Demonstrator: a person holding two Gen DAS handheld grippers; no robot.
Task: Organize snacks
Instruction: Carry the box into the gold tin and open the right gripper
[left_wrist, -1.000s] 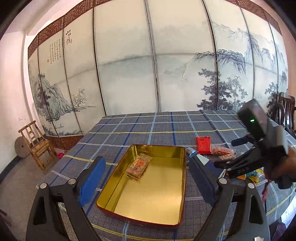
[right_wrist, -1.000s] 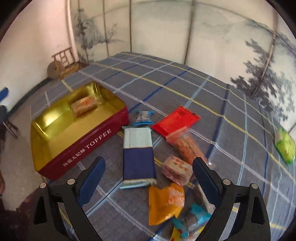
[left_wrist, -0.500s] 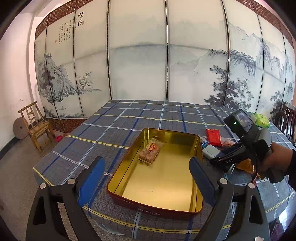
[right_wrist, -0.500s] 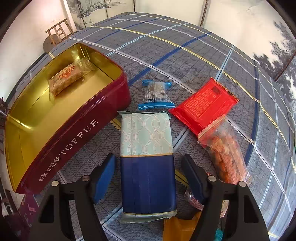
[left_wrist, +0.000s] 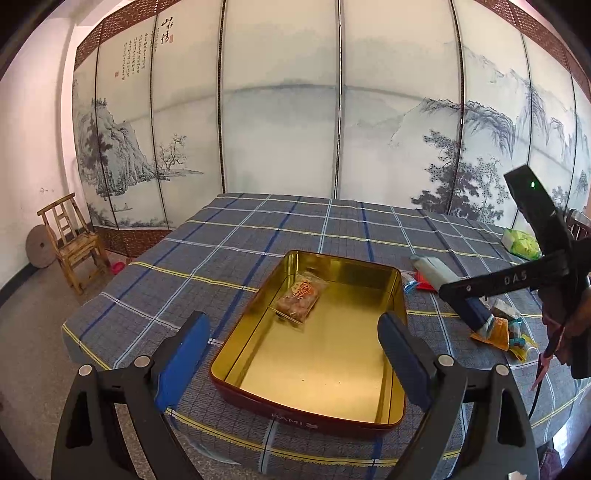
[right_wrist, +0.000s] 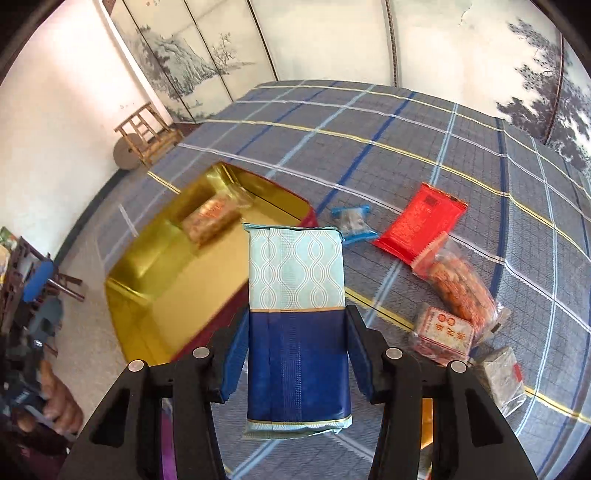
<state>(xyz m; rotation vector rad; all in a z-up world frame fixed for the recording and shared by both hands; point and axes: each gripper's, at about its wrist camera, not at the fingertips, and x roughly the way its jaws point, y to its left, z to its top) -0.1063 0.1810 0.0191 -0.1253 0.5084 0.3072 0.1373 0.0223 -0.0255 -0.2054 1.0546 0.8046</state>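
Note:
A gold-lined red toffee tin lies open on the plaid tablecloth with one clear snack pack inside. My right gripper is shut on a long blue and pale-green packet, lifted off the table beside the tin's right wall; the packet also shows in the left wrist view. My left gripper is open and empty, hovering over the tin's near end.
Loose snacks lie right of the tin: a blue-edged small pack, a red packet, a clear bag of orange snacks, a small red-print pack. A green bag lies farther off. A wooden chair stands left.
My right gripper closed on the blue and green packet and lifted it off the table. My left gripper drew back a little from the tin.

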